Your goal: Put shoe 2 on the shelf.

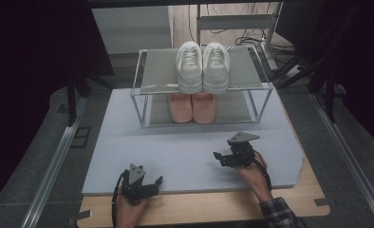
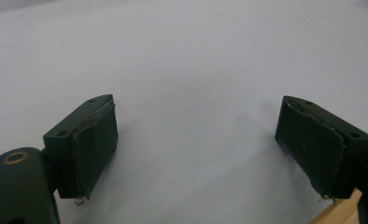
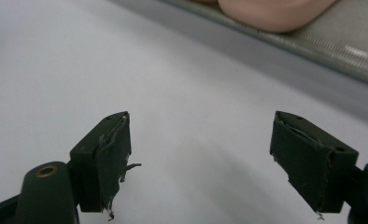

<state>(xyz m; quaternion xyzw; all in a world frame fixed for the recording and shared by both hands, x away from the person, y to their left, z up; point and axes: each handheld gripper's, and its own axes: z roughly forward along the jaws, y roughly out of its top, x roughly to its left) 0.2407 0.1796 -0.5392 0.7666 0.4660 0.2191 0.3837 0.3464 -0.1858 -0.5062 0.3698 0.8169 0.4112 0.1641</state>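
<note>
Nearest the person, the left gripper (image 1: pixel 153 183) sits at the front edge of the pale mat (image 1: pixel 185 147), left of middle, its jaws spread wide with nothing between them; the left gripper view adds a sliver of the wooden tabletop (image 2: pixel 345 211) at its lower right corner. Farther in and toward the mat's right side, the right gripper (image 1: pixel 218 158) hangs low over the mat, jaws likewise apart and empty. Its own view catches the toe of a pink shoe (image 3: pixel 275 13) on the rack's lower shelf. From above, the pink pair (image 1: pixel 192 107) sits beneath the white sneakers (image 1: pixel 203 67) on the rack (image 1: pixel 142 102) at the mat's far edge, well apart from both grippers.
</note>
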